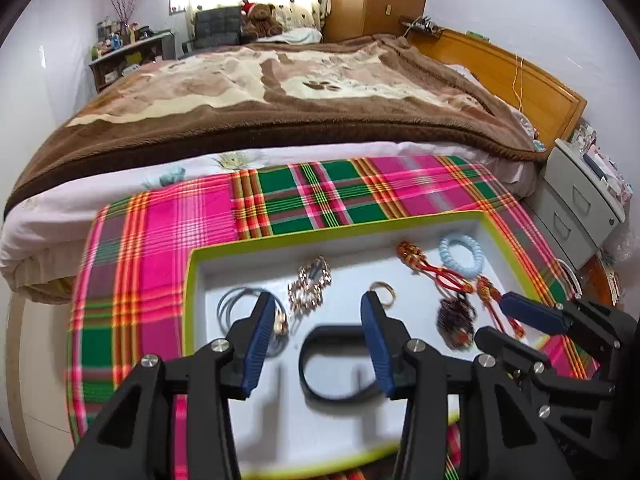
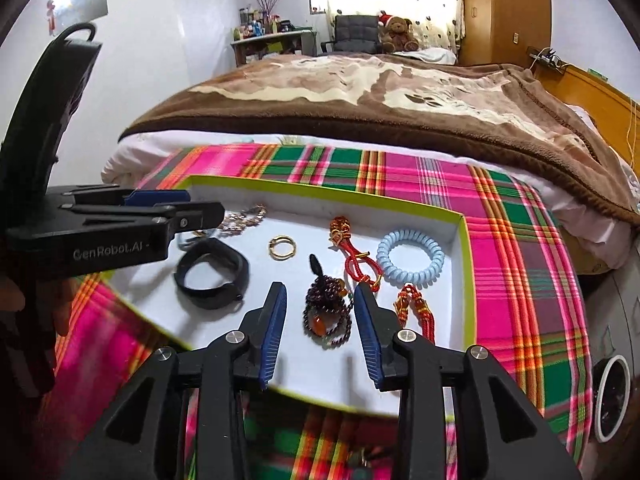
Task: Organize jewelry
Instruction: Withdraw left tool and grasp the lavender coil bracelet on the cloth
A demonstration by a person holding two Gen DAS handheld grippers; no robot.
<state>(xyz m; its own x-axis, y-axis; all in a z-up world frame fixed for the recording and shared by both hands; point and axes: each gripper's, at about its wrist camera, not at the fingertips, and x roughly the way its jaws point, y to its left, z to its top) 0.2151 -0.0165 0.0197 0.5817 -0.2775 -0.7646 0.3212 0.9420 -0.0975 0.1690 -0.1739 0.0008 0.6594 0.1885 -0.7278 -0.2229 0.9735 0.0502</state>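
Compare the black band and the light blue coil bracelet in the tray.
The black band is smooth, flat-sided and dark; the light blue coil bracelet is ribbed like a spiral cord and pale. The band looks squashed into an oval, the coil bracelet rounder. The band lies toward the tray's left, the coil bracelet near its right wall. Both are closed loops, ungripped.

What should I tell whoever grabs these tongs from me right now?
Left tongs: open, empty, hovering over the black wristband in the white tray.
Right tongs: open, empty, straddling the dark red bead bracelet.
All pieces sit loose in the tray: grey hoops on the left, gold chain pile, gold ring, red knotted cord charm, light blue coil hair tie far right.
Done: nothing visibly sorted.
Left: every piece. The bead bracelet looks like the likely first pick.
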